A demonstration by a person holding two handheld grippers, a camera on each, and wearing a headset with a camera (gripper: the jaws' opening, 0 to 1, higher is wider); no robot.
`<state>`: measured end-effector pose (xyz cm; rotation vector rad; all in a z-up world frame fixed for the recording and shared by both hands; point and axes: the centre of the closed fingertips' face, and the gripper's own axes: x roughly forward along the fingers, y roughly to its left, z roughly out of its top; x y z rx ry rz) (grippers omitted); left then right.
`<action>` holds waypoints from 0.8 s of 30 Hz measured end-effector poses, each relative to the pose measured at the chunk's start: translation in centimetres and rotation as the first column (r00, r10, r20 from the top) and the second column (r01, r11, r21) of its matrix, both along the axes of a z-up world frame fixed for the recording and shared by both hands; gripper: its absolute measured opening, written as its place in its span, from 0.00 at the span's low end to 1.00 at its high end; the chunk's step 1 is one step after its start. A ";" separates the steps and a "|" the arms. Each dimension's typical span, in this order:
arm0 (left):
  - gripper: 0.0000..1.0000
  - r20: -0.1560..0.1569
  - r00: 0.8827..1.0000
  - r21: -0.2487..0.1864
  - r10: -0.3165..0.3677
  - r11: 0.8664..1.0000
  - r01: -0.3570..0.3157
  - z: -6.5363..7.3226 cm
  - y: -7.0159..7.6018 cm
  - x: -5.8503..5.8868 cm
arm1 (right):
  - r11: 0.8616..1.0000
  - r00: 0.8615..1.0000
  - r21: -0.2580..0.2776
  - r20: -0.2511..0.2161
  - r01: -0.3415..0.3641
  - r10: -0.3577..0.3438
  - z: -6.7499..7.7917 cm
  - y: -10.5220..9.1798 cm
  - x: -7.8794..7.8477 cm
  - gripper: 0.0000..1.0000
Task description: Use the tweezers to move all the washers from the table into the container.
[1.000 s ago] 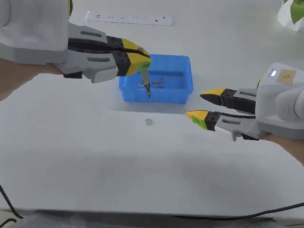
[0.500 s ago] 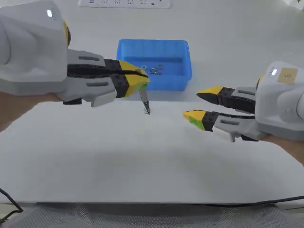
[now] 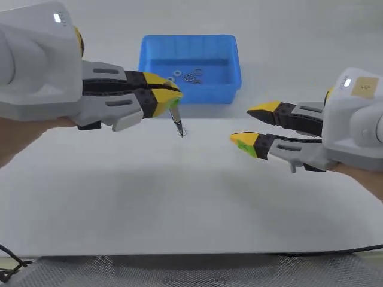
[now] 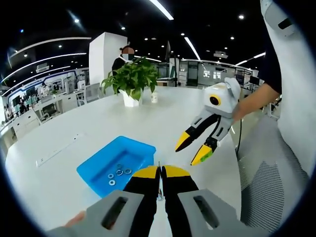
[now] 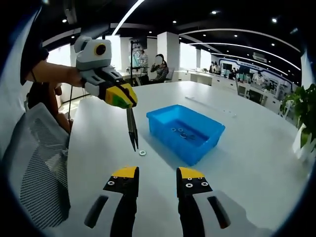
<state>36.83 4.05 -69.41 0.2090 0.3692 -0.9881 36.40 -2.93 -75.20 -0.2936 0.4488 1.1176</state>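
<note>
While your left tongs (image 3: 175, 99) are clamped together on the tweezers (image 3: 178, 122), which hang point-down from them, the tweezer tips reach down close to the desk (image 3: 179, 191), just beside the one loose washer (image 5: 142, 153). Whether the tips touch the surface cannot be told. That washer lies on bare desk in front of the near wall of the blue container (image 3: 209, 95), apart from it. Several washers (image 3: 191, 76) lie inside the container, around the middle of its floor. Your right tongs (image 3: 240, 124) hover to the right with their jaws apart, near the container's near right corner but off its rim, and apart from the tweezers. You have open desk between the two tongs, and a broad bare stretch runs from the washer back to the desk's near edge.
</note>
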 end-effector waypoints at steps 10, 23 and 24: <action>0.06 -0.011 1.000 0.004 -0.012 1.000 0.012 -0.8 -0.2 0.7 | 1.000 1.000 -0.009 0.002 -0.014 0.014 -0.2 0.3 0.3 0.31; 0.06 -0.016 1.000 0.013 -0.025 1.000 0.025 -1.3 -0.2 0.5 | 1.000 1.000 -0.010 -0.004 -0.012 0.012 -0.3 0.3 0.2 0.31; 0.06 -0.018 0.999 0.014 -0.027 1.000 0.028 -1.3 -0.2 0.4 | 1.000 1.000 -0.012 -0.003 -0.013 0.013 -0.3 0.3 0.1 0.31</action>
